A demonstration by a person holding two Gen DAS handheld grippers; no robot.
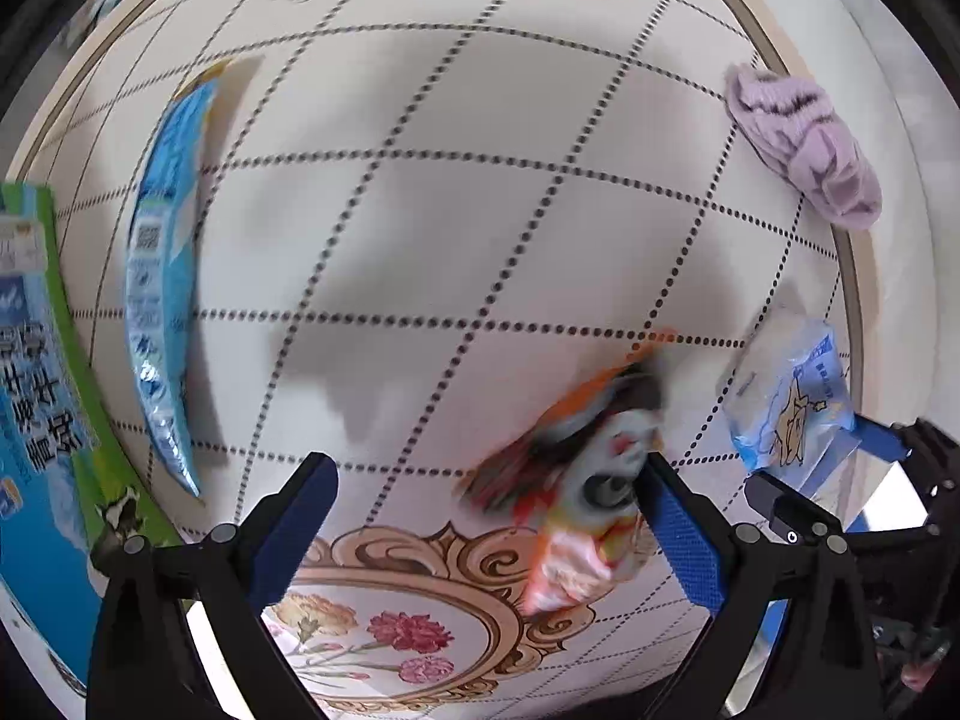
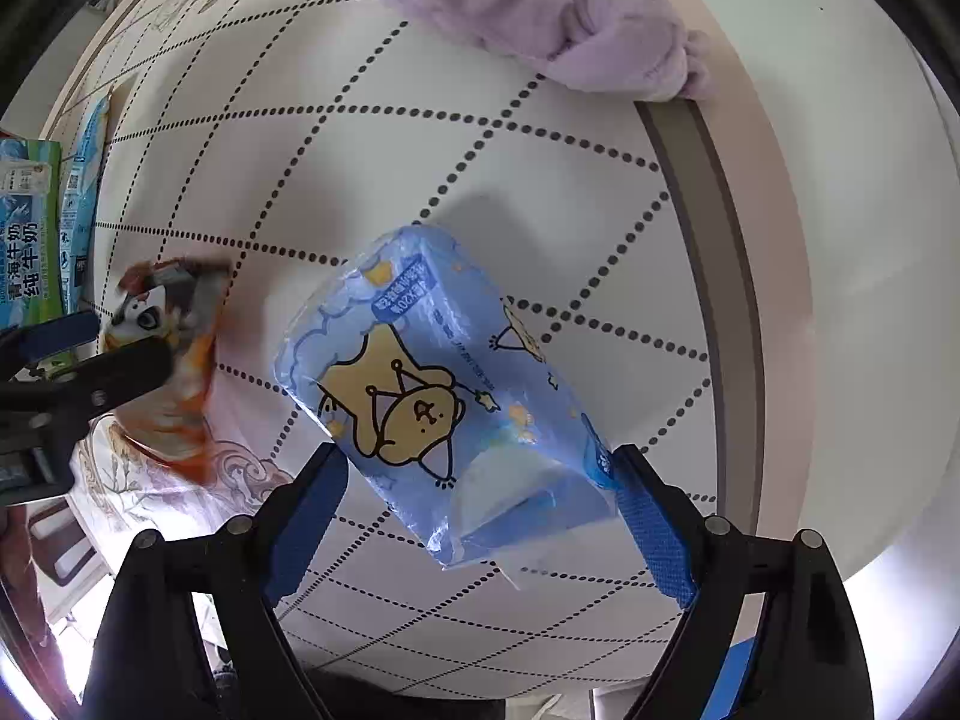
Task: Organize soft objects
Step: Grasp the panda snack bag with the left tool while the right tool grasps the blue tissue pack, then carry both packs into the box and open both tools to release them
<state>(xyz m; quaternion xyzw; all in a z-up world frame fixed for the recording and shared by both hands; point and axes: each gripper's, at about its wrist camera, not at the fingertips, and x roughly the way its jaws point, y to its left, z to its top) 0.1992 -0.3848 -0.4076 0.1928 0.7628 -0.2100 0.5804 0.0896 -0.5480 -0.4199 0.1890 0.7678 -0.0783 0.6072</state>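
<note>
My left gripper [image 1: 489, 501] is open; a blurred orange and white snack packet [image 1: 591, 480] lies against its right finger, not clamped. The packet also shows in the right wrist view [image 2: 171, 354], by the left gripper's finger [image 2: 114, 378]. My right gripper [image 2: 480, 504] is open around a blue tissue pack [image 2: 438, 390] with a yellow cartoon dog; the pack sits between the fingers above the table. The same pack shows in the left wrist view [image 1: 786, 402]. A crumpled lilac cloth [image 1: 804, 144] lies at the table's right edge, also in the right wrist view [image 2: 552, 12].
A round table [image 1: 456, 228] has a white cloth with a dotted diamond grid and flower prints. A long blue packet [image 1: 162, 276] and a green-blue milk carton [image 1: 36, 372] lie at the left. The table rim [image 2: 720, 276] curves along the right.
</note>
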